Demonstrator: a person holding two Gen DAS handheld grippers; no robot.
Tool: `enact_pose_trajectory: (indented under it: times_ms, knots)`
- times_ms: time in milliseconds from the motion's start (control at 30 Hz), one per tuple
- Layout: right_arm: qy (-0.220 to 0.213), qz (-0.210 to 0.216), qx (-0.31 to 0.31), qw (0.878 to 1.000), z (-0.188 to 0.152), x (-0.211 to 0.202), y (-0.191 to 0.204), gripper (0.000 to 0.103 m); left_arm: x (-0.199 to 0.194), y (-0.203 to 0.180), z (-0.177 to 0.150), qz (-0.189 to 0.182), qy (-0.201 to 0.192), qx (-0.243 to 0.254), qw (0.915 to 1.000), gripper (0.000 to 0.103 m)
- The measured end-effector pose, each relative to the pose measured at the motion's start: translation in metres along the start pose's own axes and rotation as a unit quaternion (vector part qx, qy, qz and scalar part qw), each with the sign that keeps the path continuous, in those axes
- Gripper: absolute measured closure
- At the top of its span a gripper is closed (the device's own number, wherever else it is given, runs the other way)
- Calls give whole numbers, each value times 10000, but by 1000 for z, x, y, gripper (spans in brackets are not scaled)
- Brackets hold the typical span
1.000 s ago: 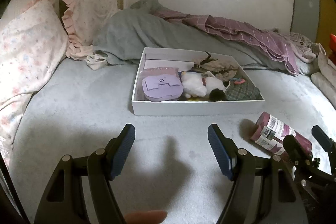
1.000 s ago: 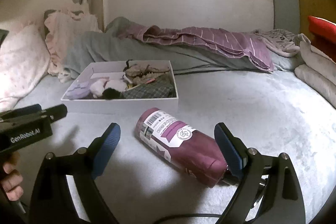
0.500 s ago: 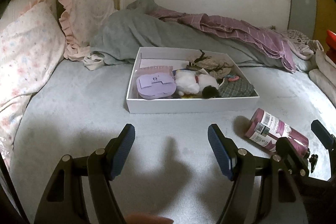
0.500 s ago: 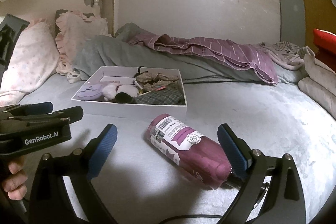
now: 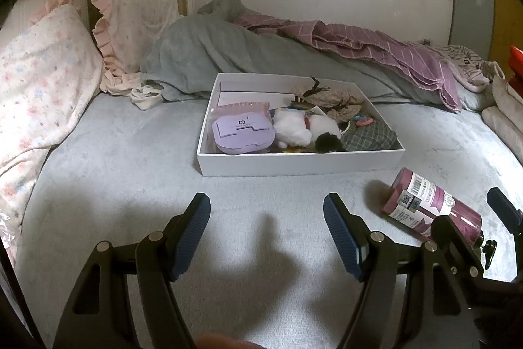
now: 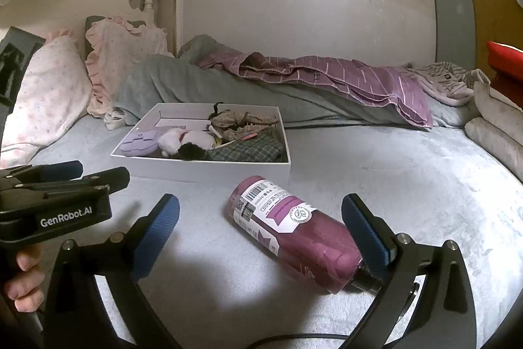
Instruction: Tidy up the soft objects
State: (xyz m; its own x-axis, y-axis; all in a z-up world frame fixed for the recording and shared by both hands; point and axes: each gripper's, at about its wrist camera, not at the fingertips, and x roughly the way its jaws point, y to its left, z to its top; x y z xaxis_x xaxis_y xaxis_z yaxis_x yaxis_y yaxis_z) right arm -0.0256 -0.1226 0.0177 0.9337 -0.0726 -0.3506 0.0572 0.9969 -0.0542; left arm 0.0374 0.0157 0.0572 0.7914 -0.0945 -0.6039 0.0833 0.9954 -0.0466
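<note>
Plainly legible on the side of the left gripper (image 6: 62, 172), seen from the right wrist view, is the white lettering "GenRobot.AI". The maroon bottle (image 6: 294, 231) carries a white label with a barcode, a small QR-style square and a round emblem; its finer print is too small to read. The lilac case (image 5: 243, 134) in the white box (image 5: 300, 164) bears a small logo that cannot be made out.

The bottle lies on its side on the grey bedspread (image 6: 408, 185), just in front of the box's near wall. Its long axis runs diagonally: flat base toward the box, capped end toward the right gripper (image 6: 261, 228), close beside the right blue pad.

The right gripper's jaws are opening, very wide, with the bottle between them and unpressed. The left gripper (image 5: 266, 218) stands spread over bare bedspread, holding nothing.

Inside the box sit a white plush toy (image 5: 302, 128), a plaid cloth (image 5: 369, 138) and a tan bundle (image 5: 330, 100).
</note>
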Motion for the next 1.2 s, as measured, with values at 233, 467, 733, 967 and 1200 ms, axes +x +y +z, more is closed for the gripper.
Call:
enact_pose_trajectory:
  times_ms: [233,467,733,967,1200]
  knots:
    - [107,102,-15,9999,-1,1,2,2,0,0,0,27,12,-8,10000,31]
    - [382,300,-94,9988,-4,7,6,2,13,1,-1,153,377,23,9992,31]
    - [498,360,-4,9981,-5,9,3,2,16,-4,-5,362,429,181,9983,31]
    - [504,363,-19,9981,-5,9,4,2,16,-3,-4,360,410,163,9984,31]
    - [524,357,-2,9980,-6,9,4,2,16,2,-3,294,448,28,9986,31]
